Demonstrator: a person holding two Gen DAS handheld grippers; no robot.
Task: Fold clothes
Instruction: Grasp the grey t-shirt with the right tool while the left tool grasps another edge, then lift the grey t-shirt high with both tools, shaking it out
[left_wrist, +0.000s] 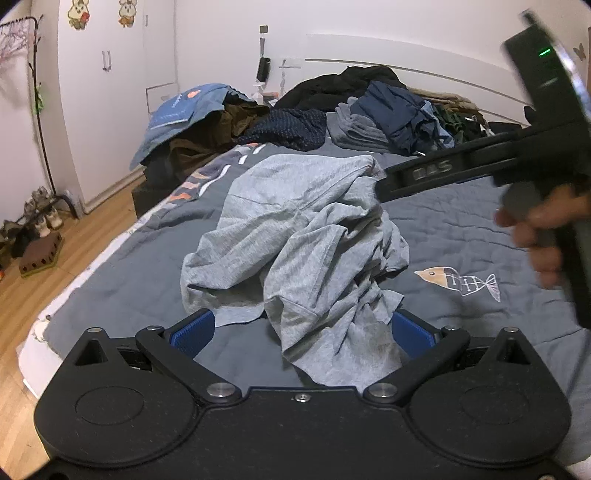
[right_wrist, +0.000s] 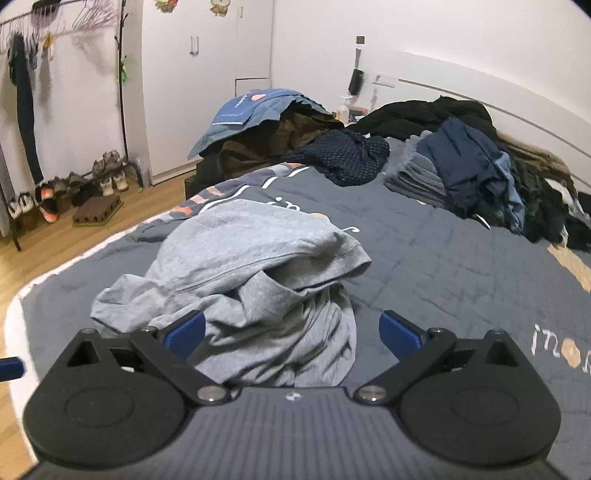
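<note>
A crumpled light grey shirt (left_wrist: 295, 229) lies in a heap on the grey-blue quilt (left_wrist: 461, 229). My left gripper (left_wrist: 302, 332) is open at the heap's near edge, and a hanging fold of the shirt lies between its blue pads (left_wrist: 192, 332). In the left wrist view my right gripper (left_wrist: 384, 186) comes in from the right, held by a hand (left_wrist: 543, 229), its tip at the shirt's far right edge. In the right wrist view that right gripper (right_wrist: 291, 332) stands open, blue pads (right_wrist: 400, 332) wide apart, with the grey shirt (right_wrist: 251, 266) bunched between them.
Piles of dark clothes (left_wrist: 388, 110) (right_wrist: 472, 166) cover the far side of the bed, with a blue garment (left_wrist: 184, 110) over a brown heap at the far left corner. The bed's left edge drops to a wooden floor (left_wrist: 92, 229), where shoes (right_wrist: 74, 188) stand by the wall.
</note>
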